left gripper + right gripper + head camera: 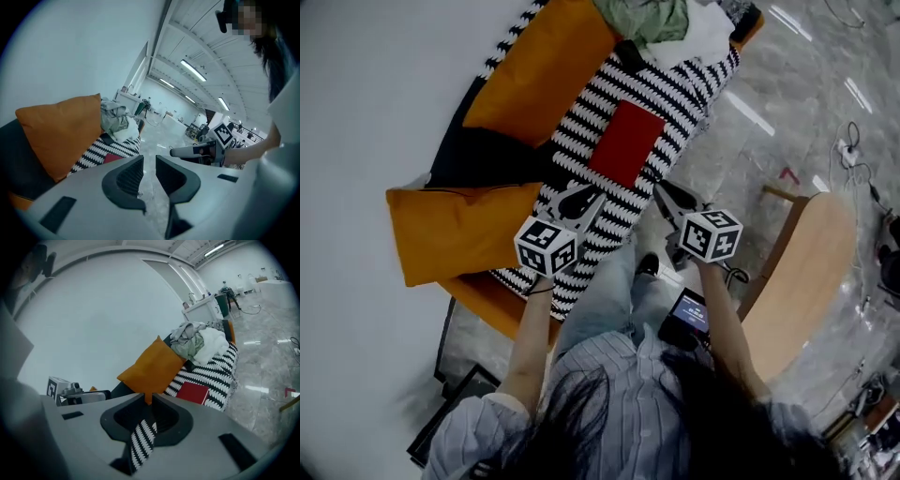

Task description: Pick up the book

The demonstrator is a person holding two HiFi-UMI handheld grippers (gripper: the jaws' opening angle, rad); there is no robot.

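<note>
A red book (625,142) lies flat on the black-and-white zigzag blanket (675,84) that covers the sofa seat. Both grippers hover side by side just short of the book's near edge, pointing towards it. My left gripper (581,200) is shut and holds nothing; in the left gripper view its tips (149,159) almost meet, with only a red sliver of the book (112,158) showing past them. My right gripper (661,192) is shut and empty too; in the right gripper view its jaws (149,397) point at the blanket, with the book (192,393) beyond them to the right.
Orange cushions (546,70) (459,230) lean along the sofa's left side. A pile of clothes (656,19) lies at its far end. A wooden chair (806,272) stands to the right on the marble floor, a small screen device (686,314) is by the person's knee, and cables (848,150) lie at far right.
</note>
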